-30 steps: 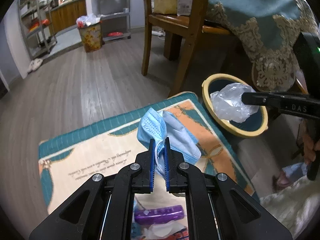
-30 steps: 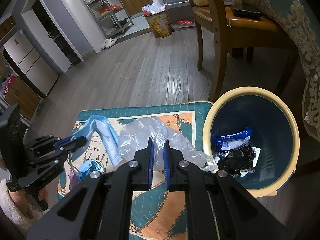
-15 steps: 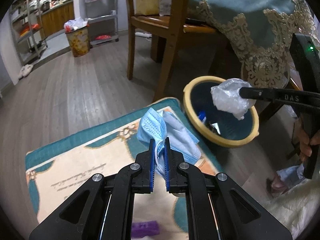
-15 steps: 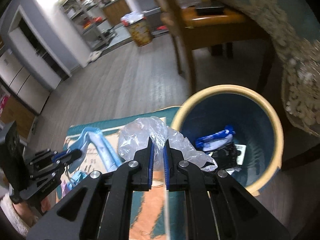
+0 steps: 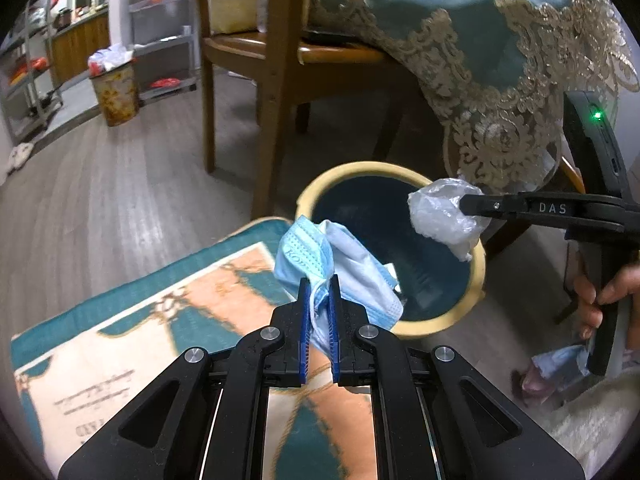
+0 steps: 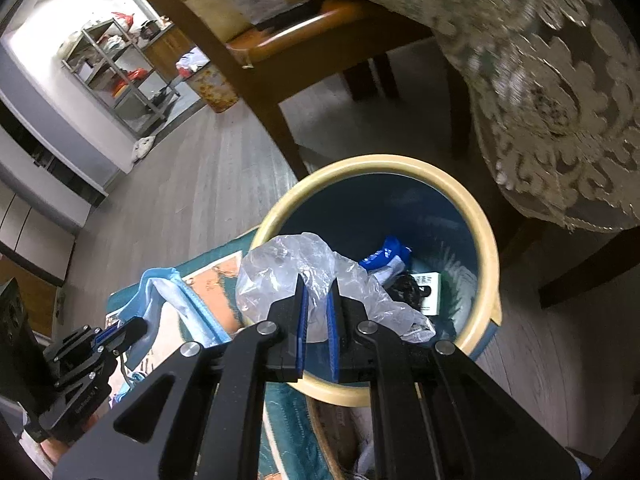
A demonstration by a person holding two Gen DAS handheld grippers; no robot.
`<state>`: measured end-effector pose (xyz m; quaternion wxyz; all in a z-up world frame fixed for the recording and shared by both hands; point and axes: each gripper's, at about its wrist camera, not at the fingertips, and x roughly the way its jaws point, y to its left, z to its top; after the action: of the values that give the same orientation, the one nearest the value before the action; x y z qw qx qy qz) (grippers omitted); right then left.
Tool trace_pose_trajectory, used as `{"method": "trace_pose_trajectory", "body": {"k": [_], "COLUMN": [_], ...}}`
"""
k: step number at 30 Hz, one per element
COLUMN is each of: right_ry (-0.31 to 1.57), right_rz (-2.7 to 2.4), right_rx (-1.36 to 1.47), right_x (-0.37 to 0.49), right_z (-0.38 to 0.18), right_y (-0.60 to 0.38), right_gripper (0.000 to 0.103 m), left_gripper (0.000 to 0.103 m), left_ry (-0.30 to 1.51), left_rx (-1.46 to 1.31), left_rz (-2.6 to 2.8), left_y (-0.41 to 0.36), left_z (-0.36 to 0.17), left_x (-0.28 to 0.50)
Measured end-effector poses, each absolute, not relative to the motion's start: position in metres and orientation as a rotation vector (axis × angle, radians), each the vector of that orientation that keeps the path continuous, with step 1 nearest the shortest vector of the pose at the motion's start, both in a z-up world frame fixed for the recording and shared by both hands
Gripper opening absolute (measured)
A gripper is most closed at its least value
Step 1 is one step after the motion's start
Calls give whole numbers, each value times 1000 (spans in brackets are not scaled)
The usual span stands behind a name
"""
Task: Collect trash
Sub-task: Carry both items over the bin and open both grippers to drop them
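My left gripper is shut on a crumpled blue face mask and holds it over the near rim of the round bin, which has a cream rim and dark blue inside. My right gripper is shut on a clear crumpled plastic bag held above the bin's rim. The bag also shows in the left wrist view, over the bin's far side. The bin holds a blue wrapper, black trash and a small carton. The left gripper with the mask shows in the right wrist view.
A teal and orange mat lies on the grey wood floor beside the bin. A wooden chair stands behind the bin. A lace-edged teal tablecloth hangs over it on the right. A second bin stands far back.
Both grippers have moved toward the bin with their loads. The plastic bag has gone from over the mat to above the bin's opening. The mask has reached the bin's near rim.
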<state>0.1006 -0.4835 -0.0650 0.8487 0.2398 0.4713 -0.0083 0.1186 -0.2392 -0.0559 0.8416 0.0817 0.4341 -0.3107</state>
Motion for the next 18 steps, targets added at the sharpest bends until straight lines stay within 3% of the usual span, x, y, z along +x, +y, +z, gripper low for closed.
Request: {"method": "trace_pose_trajectory", "body": {"k": [11, 18], "right_ry": [1043, 989], "right_rz": [-80, -74], "right_rx": [513, 507], "right_x": [107, 108], "right_z": [-86, -80], "right_y": [-498, -498], "right_gripper": [8, 8], "left_gripper": [9, 10], "left_ry": [962, 901], "left_rx": [225, 258], "left_rz": [-686, -729], "left_y": [-297, -312], "left_z": [-99, -101], "left_x": [123, 117]}}
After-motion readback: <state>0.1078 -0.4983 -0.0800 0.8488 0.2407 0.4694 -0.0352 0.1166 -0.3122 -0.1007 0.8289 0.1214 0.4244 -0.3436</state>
